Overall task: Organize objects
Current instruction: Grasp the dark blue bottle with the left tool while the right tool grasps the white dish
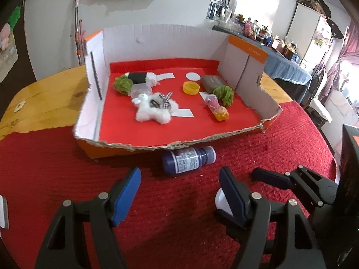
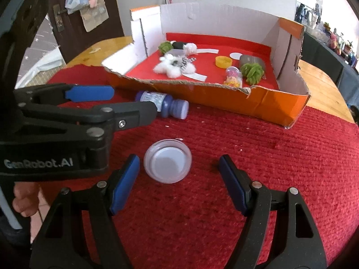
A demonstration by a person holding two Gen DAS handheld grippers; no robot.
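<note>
A blue bottle (image 1: 188, 159) lies on its side on the red mat, just in front of the orange cardboard box (image 1: 179, 144). It also shows in the right wrist view (image 2: 165, 104). My left gripper (image 1: 179, 174) is open and empty, a short way before the bottle. A white round lid (image 2: 167, 164) lies on the mat, partly hidden behind my left gripper's right finger (image 1: 221, 199). My right gripper (image 2: 178, 163) is open, with the lid just ahead between its fingertips. The box holds a white plush toy (image 1: 152, 109), green pompoms (image 1: 123, 84), a yellow cap (image 1: 191, 87) and a small doll (image 1: 218, 108).
The box has a tall white back wall (image 1: 161, 42) and torn front edge. The red mat (image 2: 269, 168) covers a wooden table (image 1: 44, 98). My left gripper (image 2: 112, 100) reaches across the left of the right wrist view. A cluttered blue-covered table (image 1: 287, 67) stands at the right.
</note>
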